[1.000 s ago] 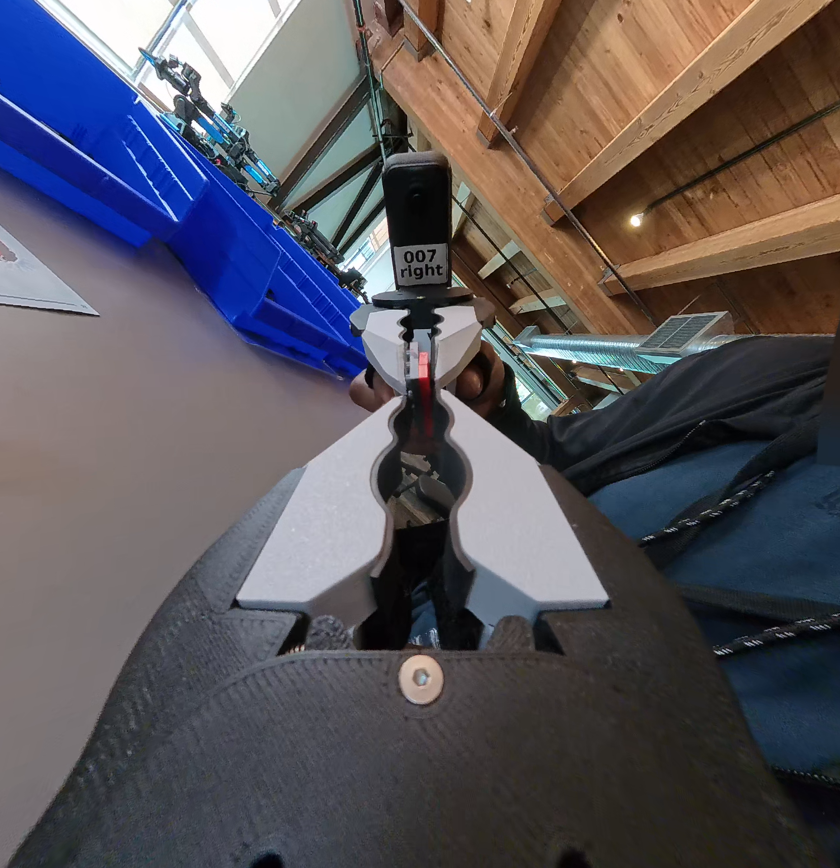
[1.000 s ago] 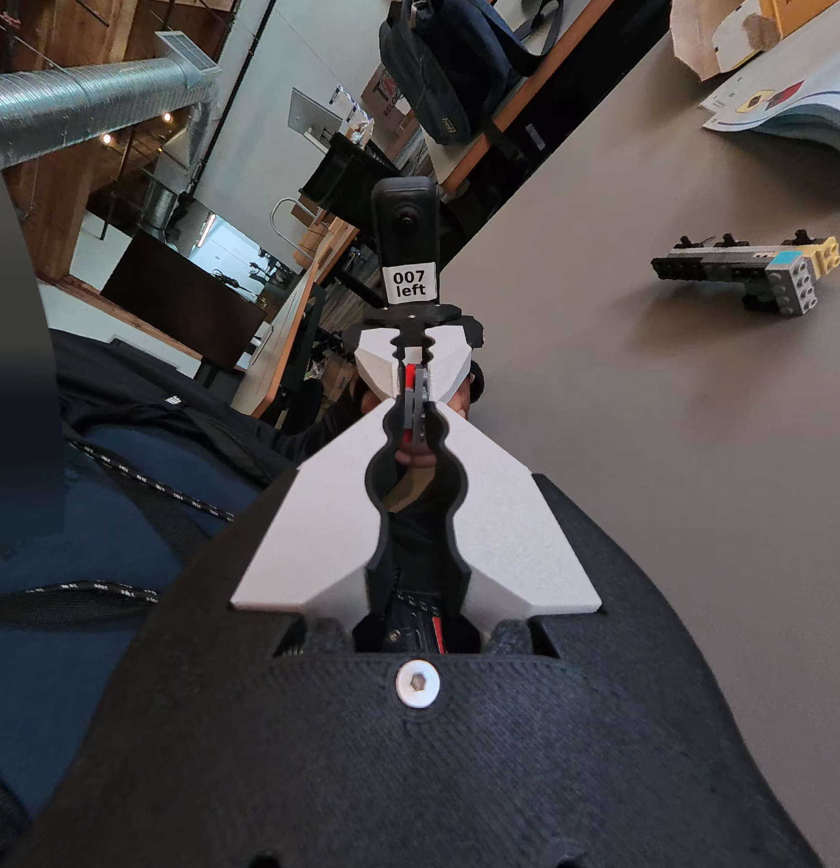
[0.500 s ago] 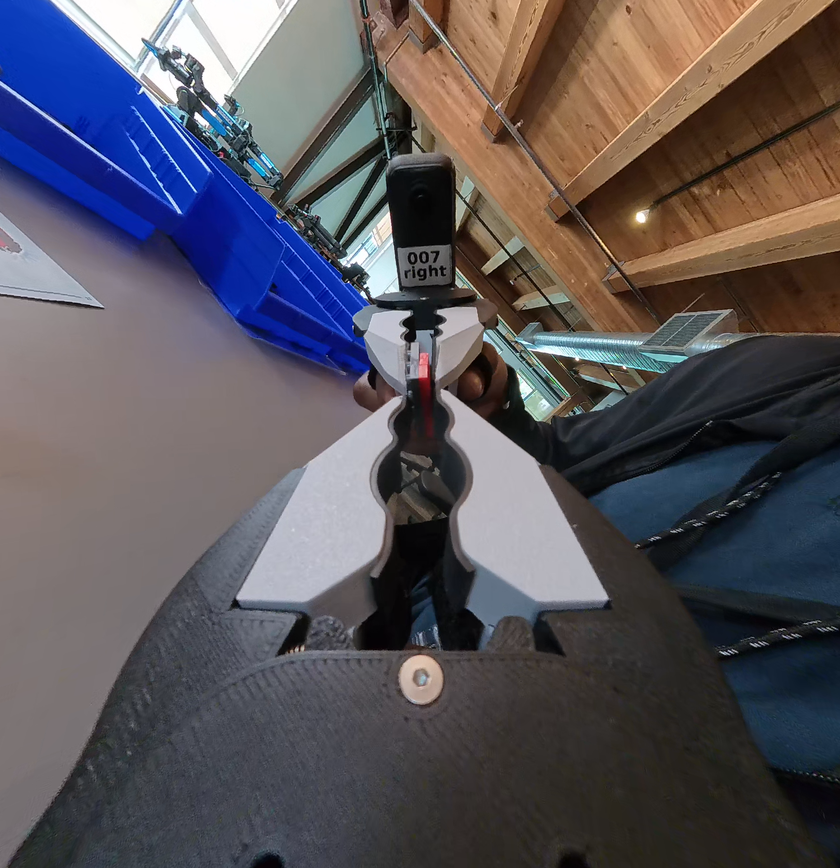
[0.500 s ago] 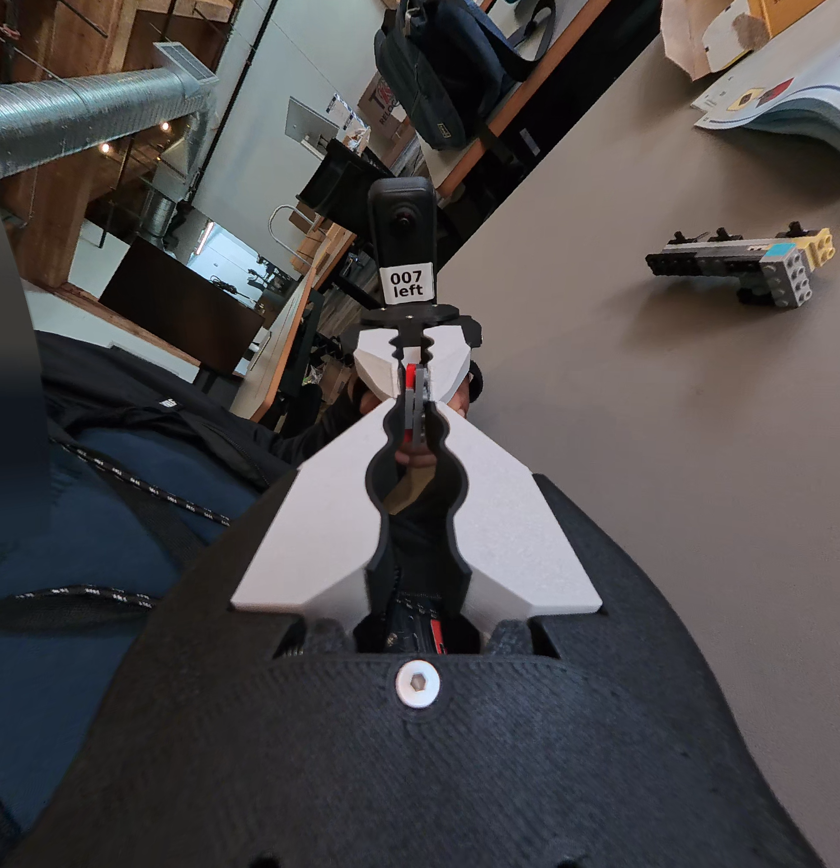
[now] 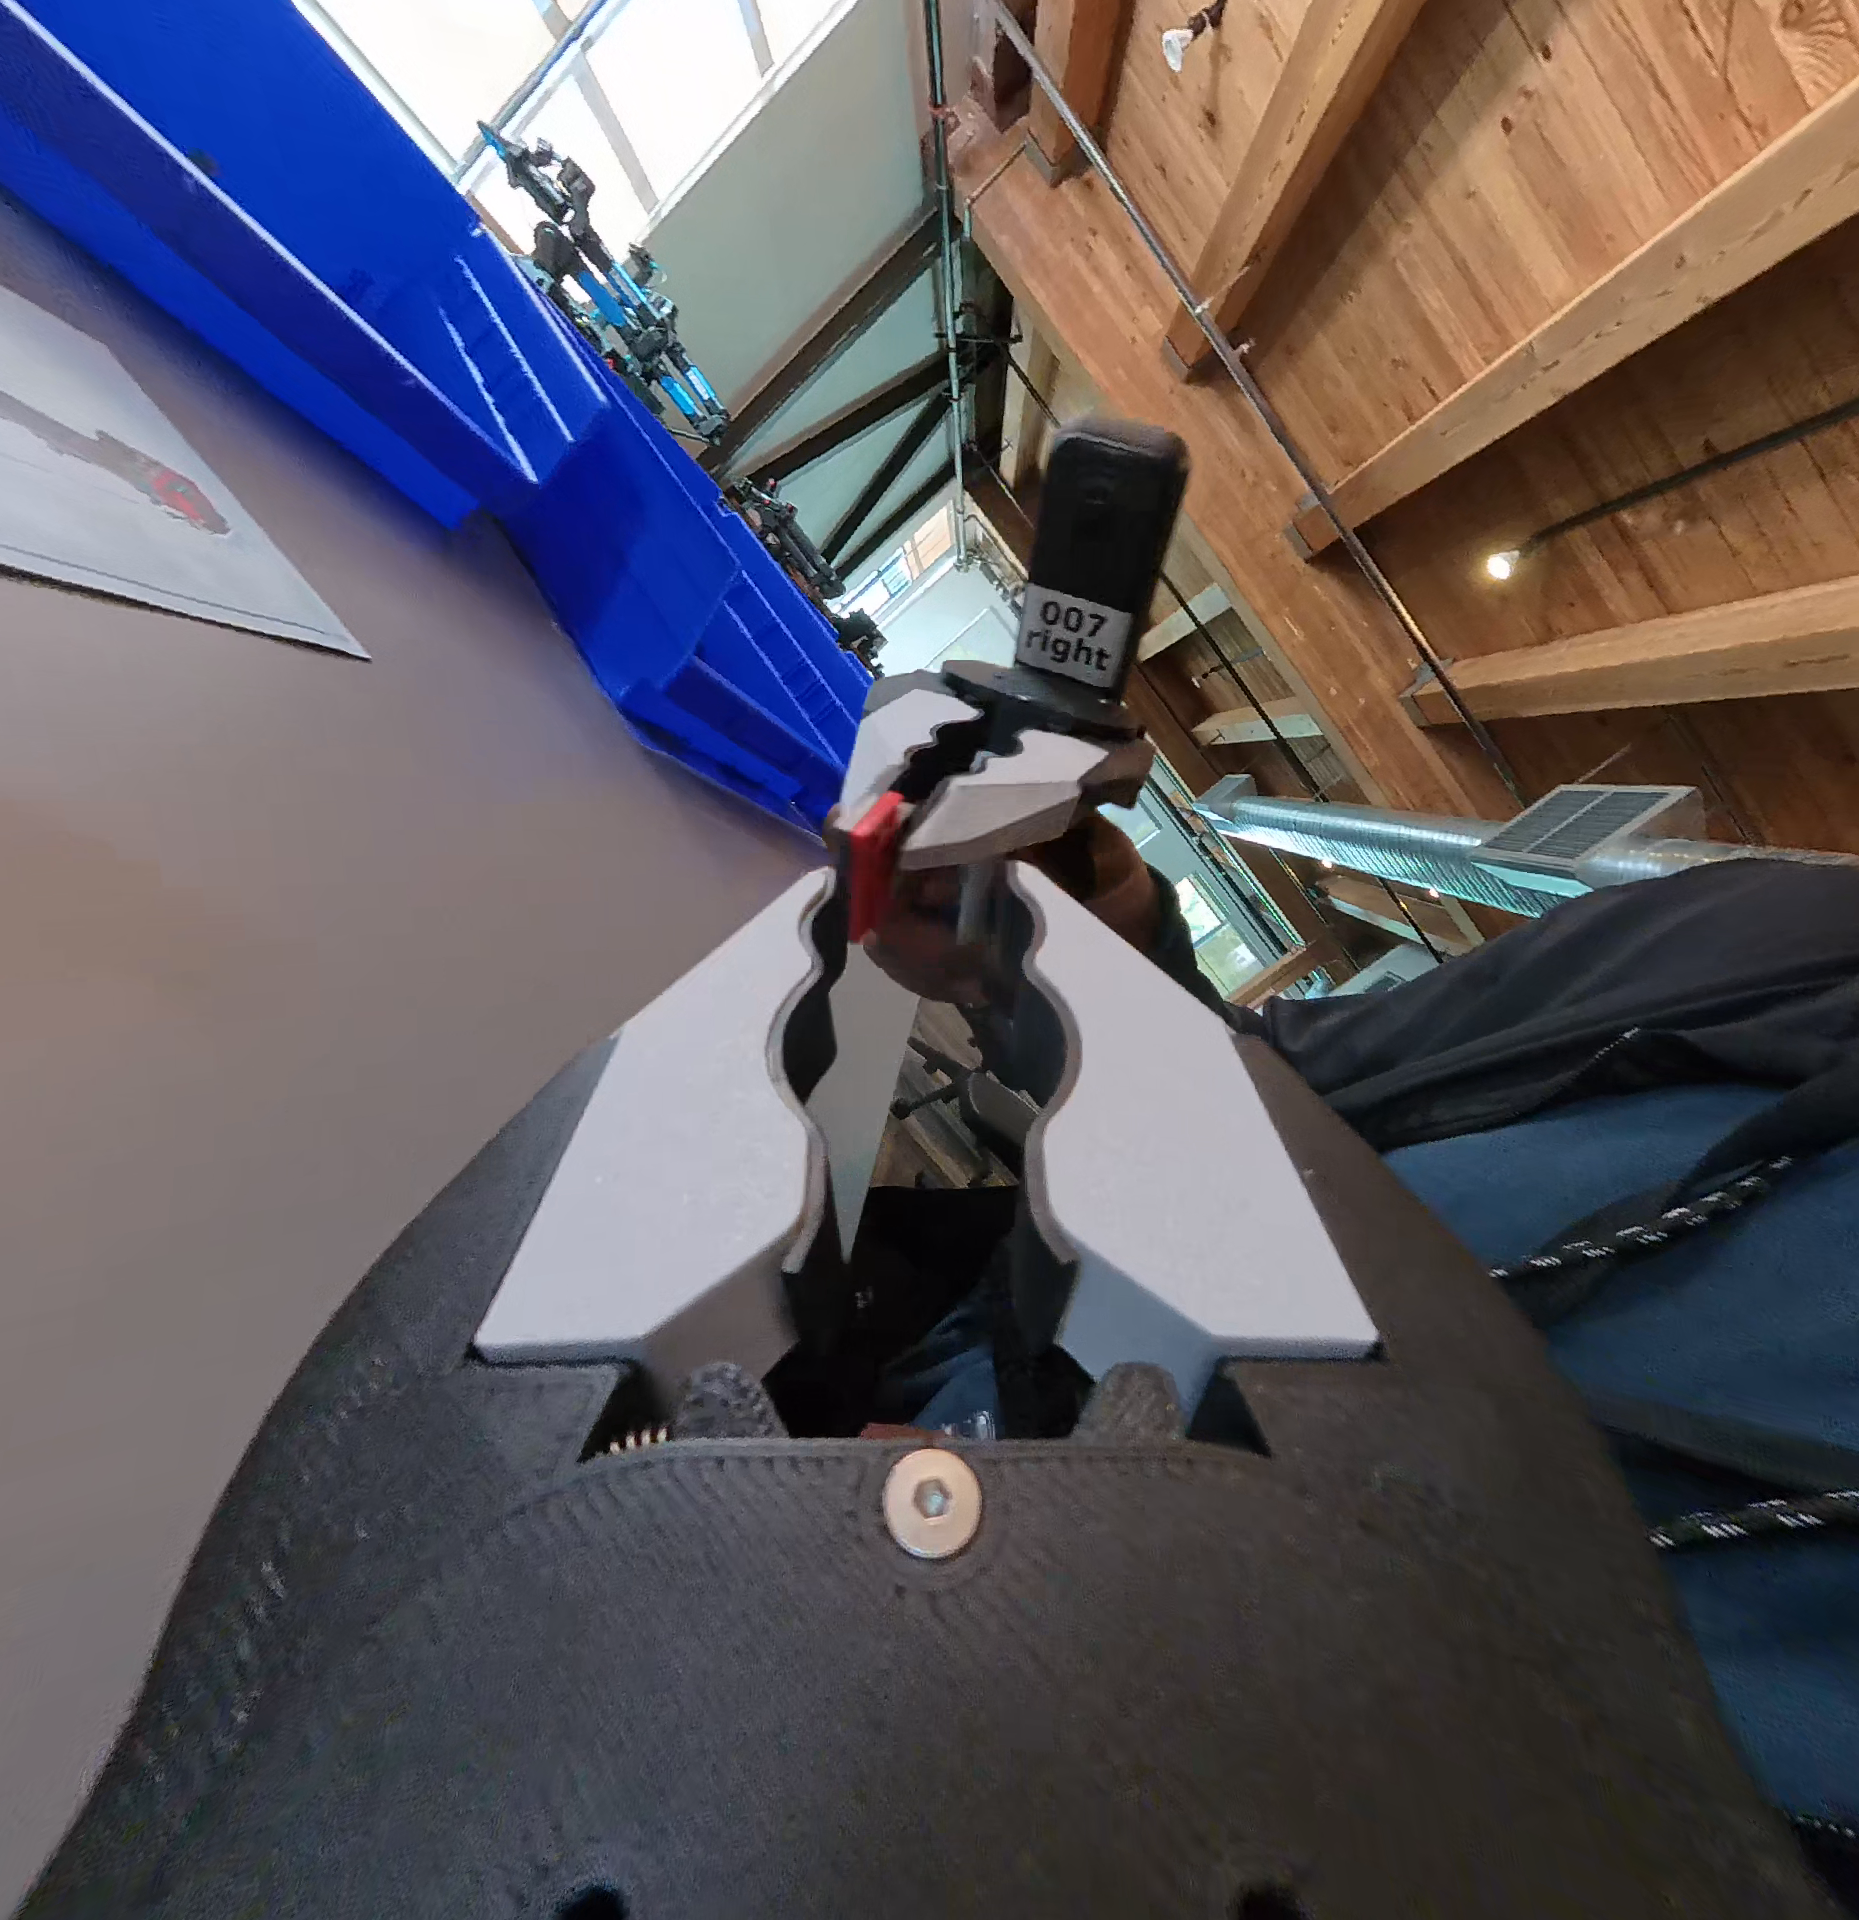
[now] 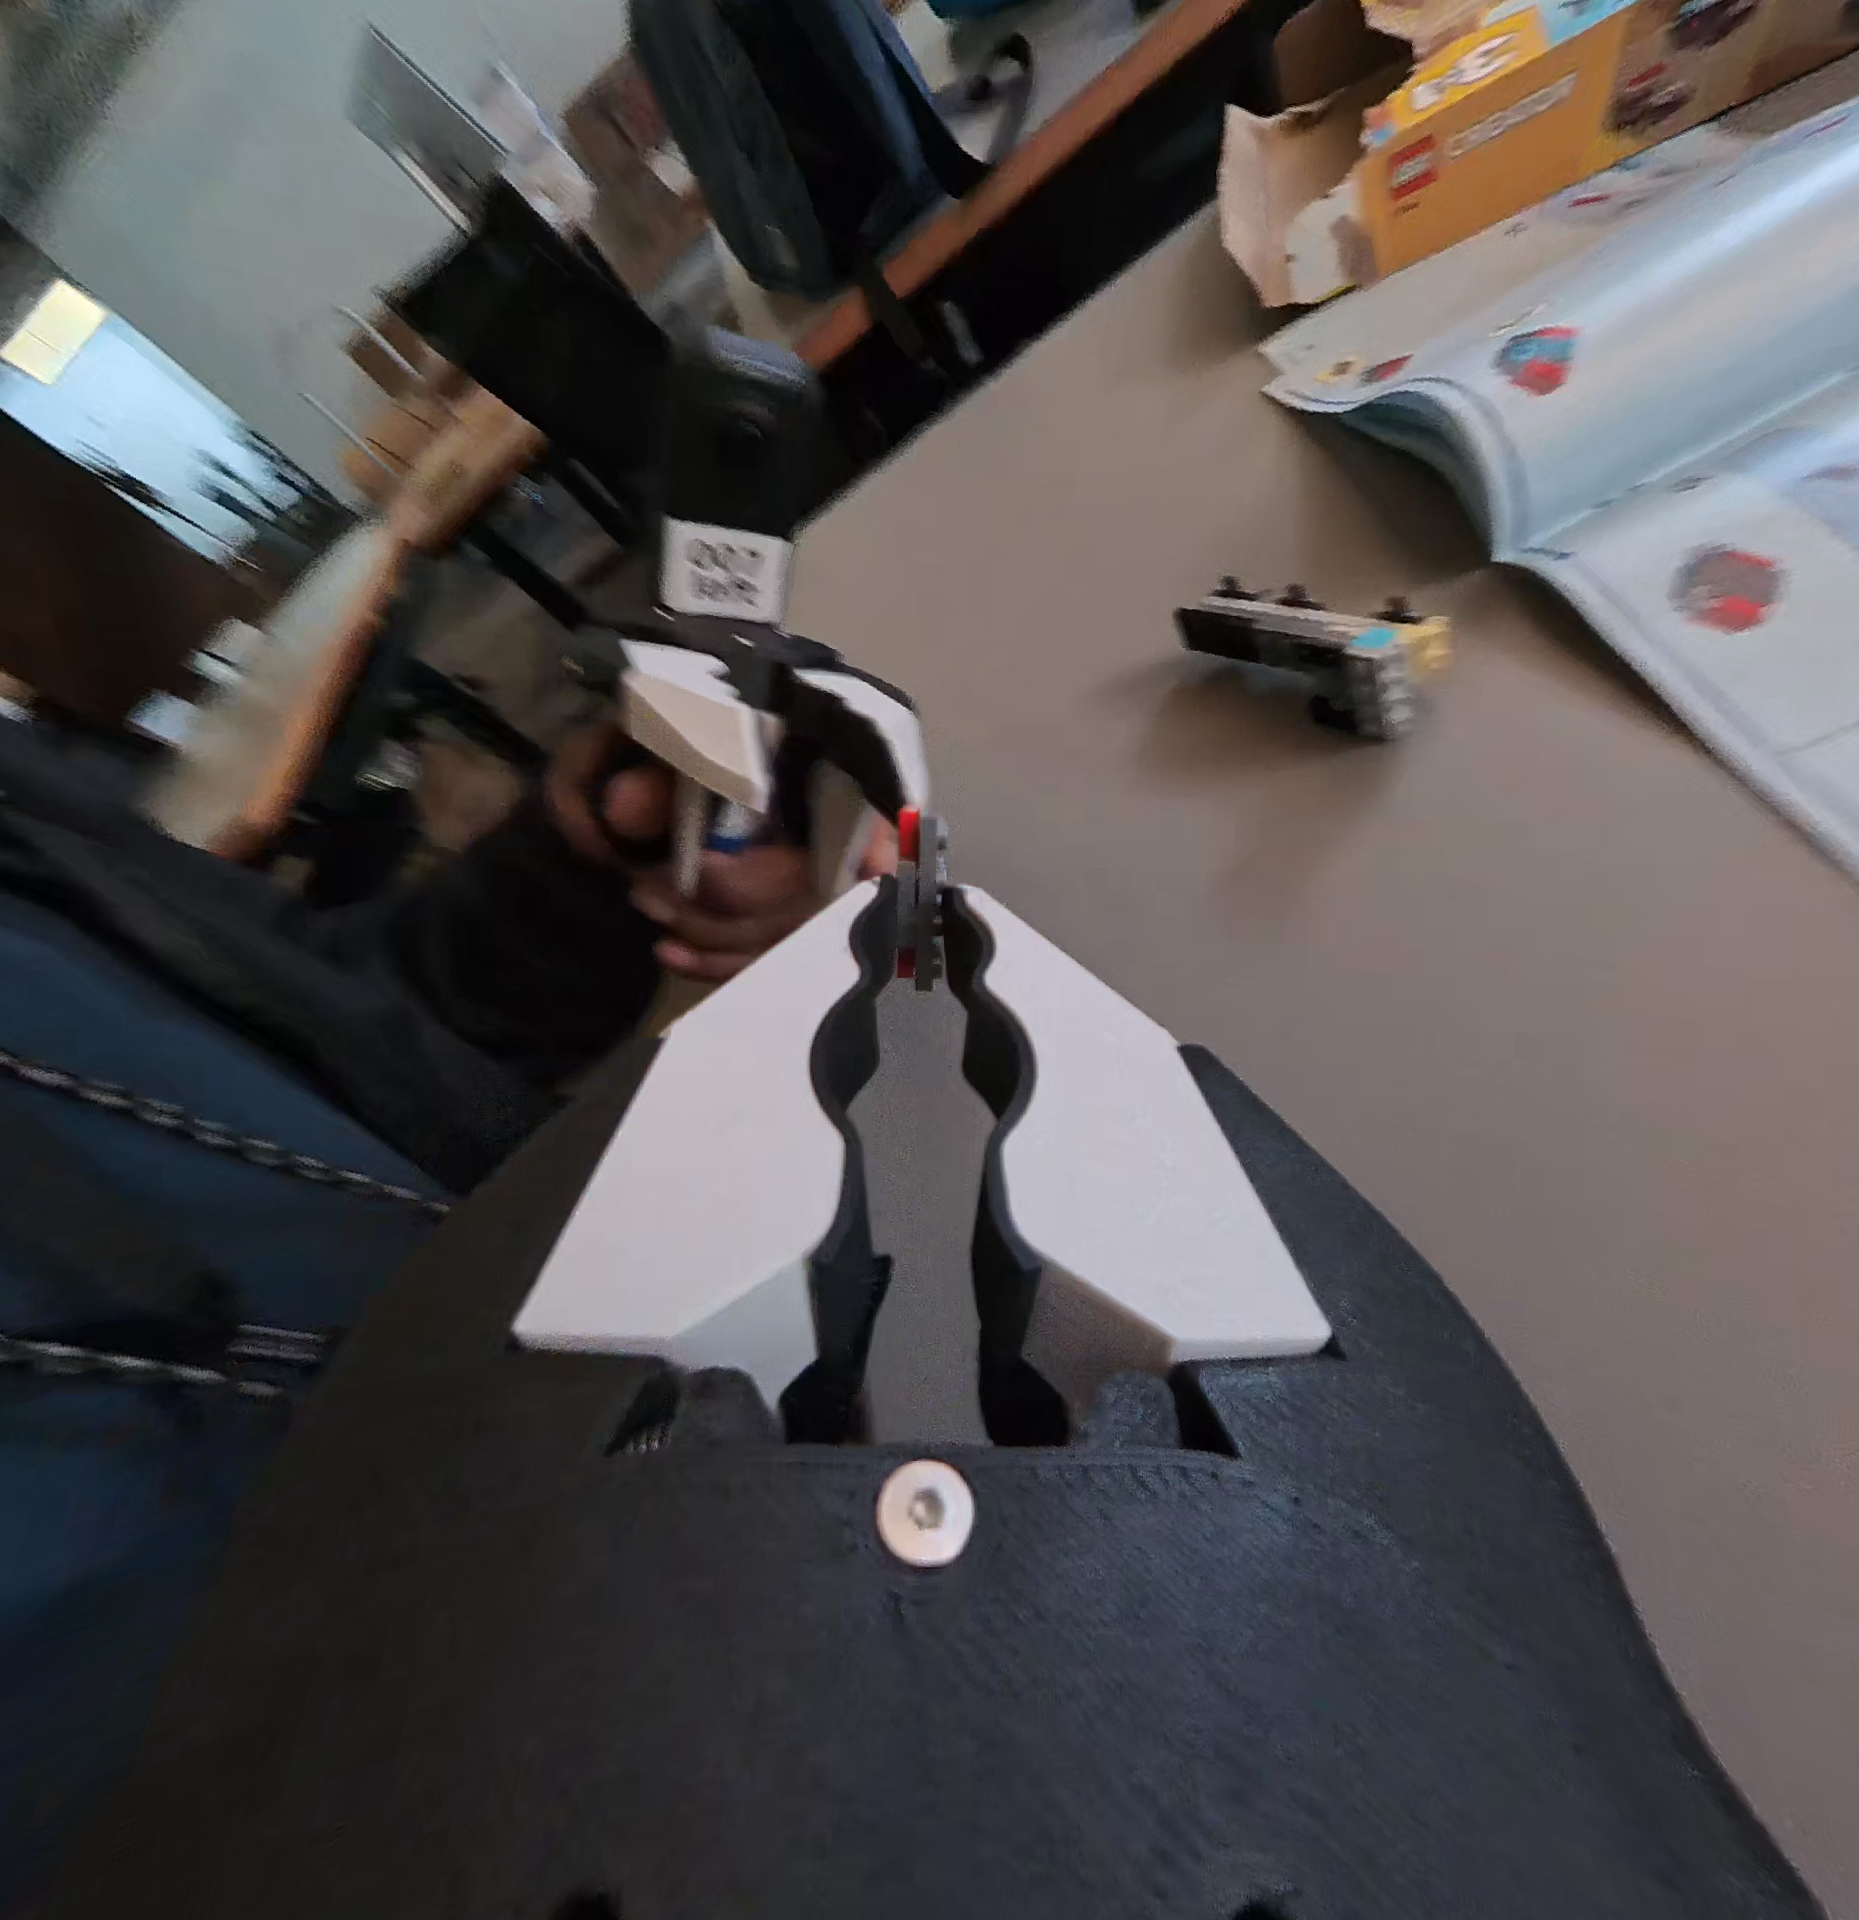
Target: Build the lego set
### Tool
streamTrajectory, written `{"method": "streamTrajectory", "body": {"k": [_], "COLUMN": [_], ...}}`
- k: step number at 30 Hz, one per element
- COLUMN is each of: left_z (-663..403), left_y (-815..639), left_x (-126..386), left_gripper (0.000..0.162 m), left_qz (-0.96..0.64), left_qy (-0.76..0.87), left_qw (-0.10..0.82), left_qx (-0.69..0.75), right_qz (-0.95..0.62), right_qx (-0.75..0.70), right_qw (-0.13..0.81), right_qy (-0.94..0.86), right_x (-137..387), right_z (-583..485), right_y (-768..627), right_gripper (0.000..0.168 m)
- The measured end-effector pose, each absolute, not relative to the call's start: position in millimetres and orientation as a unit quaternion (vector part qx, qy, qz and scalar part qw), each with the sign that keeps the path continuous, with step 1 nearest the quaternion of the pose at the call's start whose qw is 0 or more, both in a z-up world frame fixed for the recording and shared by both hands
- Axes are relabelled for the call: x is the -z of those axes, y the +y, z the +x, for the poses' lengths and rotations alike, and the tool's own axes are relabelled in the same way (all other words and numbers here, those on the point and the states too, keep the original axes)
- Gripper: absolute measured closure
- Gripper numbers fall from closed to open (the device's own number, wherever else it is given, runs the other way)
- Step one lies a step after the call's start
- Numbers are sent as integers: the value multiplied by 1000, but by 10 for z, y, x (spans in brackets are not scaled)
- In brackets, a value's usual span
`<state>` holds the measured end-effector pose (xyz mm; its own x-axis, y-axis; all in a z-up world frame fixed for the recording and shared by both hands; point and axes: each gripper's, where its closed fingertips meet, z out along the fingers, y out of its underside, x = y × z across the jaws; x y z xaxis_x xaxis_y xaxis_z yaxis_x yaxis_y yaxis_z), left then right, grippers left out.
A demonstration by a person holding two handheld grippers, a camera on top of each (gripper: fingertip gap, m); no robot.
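Note:
My right gripper (image 6: 920, 914) is shut on a small red and grey lego piece (image 6: 922, 894) and holds it above the grey table (image 6: 1372, 1091). In the left wrist view the right gripper (image 5: 883, 826) shows with the red piece (image 5: 871, 868) in its tips. My left gripper (image 5: 920, 894) is open and empty, its fingertips on either side of the red piece without gripping it. It shows blurred in the right wrist view (image 6: 826, 810). A partly built grey, black and yellow model (image 6: 1309, 649) lies on the table farther right.
An open instruction booklet (image 6: 1631, 416) and a torn lego box (image 6: 1476, 156) lie at the table's far right. Blue bins (image 5: 489, 395) and a printed sheet (image 5: 104, 499) are at the left. A person in dark clothes (image 5: 1631, 1039) sits close behind the grippers. Less than 4 cm separates the two grippers' tips.
Both grippers were shut on the piece, tip to tip. Now my left gripper has opened and let go. The right gripper keeps the piece and has swung towards the table.

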<state>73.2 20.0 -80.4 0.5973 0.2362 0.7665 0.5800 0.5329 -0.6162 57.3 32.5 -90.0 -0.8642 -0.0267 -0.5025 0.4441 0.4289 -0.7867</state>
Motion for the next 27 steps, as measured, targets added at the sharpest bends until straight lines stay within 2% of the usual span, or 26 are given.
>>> {"method": "streamTrajectory", "body": {"k": [6, 13, 19, 27], "left_z": [679, 665, 677, 691], "left_y": [153, 137, 118, 107], "left_x": [849, 864, 838, 825], "left_gripper": [134, 134, 134, 134], "left_qz": [-462, -465, -463, -464], "left_qy": [-450, -454, -452, -450], "left_qw": [756, 753, 755, 757], "left_qx": [110, 104, 103, 99], "right_qz": [50, -31, -77, -57], "right_qx": [418, 290, 250, 280], "right_qw": [-48, -246, -297, -259], "right_qy": [906, 924, 918, 923], "right_x": [1387, 1731, 1820, 1860], "right_z": [35, -297, -237, -58], "right_y": [504, 613, 578, 618], "right_gripper": [160, 159, 158, 142]}}
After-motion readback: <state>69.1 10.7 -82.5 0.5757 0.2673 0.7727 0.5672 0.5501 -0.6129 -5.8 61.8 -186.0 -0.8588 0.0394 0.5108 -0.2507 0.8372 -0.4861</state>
